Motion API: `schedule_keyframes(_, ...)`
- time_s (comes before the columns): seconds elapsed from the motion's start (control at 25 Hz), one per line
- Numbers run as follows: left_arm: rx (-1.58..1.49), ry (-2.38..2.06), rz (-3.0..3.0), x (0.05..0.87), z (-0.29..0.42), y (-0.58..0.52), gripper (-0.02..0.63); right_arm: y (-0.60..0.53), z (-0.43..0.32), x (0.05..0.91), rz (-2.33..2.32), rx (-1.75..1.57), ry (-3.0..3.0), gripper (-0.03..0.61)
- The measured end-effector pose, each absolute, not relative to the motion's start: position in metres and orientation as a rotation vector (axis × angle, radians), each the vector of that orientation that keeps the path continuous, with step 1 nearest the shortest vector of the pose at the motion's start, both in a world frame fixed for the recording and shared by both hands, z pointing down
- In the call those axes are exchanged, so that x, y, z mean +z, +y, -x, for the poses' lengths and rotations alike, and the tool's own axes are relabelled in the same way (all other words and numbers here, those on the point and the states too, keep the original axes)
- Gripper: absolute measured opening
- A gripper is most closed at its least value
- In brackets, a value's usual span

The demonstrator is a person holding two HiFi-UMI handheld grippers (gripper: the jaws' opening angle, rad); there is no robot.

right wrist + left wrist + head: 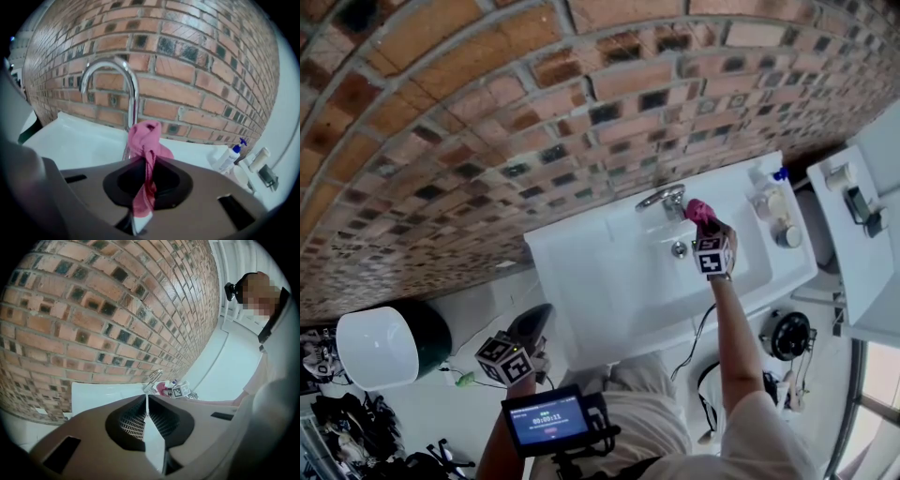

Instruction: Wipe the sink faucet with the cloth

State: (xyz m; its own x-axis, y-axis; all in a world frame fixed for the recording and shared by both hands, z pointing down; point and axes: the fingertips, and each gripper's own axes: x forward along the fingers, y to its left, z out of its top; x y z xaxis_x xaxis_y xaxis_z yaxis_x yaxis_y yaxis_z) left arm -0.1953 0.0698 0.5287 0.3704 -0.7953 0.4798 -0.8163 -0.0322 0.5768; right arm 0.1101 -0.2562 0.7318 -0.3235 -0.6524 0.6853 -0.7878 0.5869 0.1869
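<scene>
A chrome arched faucet (123, 86) rises from the back of a white sink (609, 272) against a brick wall; it also shows as faucet (664, 199) and faucet (153, 379). My right gripper (146, 161) is shut on a pink cloth (146, 140), the bunched cloth (700, 212) held just in front of the spout's upright stem, at its right side in the head view. My left gripper (147, 405) is shut and empty, held low by the sink's left front corner, away from the faucet; its marker cube (506, 359) shows in the head view.
A pump bottle (230, 156) and small jars (786, 234) stand at the sink's right end. A drain (679, 248) sits in the basin. A white bin (380, 345) is on the floor at left. A white shelf (862, 244) lies to the right.
</scene>
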Motion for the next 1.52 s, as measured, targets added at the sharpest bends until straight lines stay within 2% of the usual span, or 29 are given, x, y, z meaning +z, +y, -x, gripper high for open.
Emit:
schedule_keyframes(0.2,0.035,-1.393,-1.820,0.530,0.188,0.069,0.003,-0.272,-0.085,0.687,-1.211,0.558,-2.276,0.038)
schedule_keyframes(0.4,0.024,-1.390,-1.837,0.523,0.185,0.068,0.003,-0.311,-0.063,0.677,-1.265,0.940,-2.318,0.038)
schedule_keyframes(0.84,-0.039,-1.434,-1.789,0.520,0.199,0.076,0.003,-0.336,-0.045,0.713,-1.157,1.202,-2.191,0.037)
schedule_keyframes(1.12,-0.054,-1.414,-1.802,0.517,0.197,0.074,0.003,-0.341,-0.042,0.666,-0.981,1.449,-2.551,0.037)
schedule_keyframes(1.52,-0.066,-1.423,-1.796,0.517,0.204,0.086,0.003,-0.326,-0.035,0.620,-0.693,1.330,-2.793,0.040)
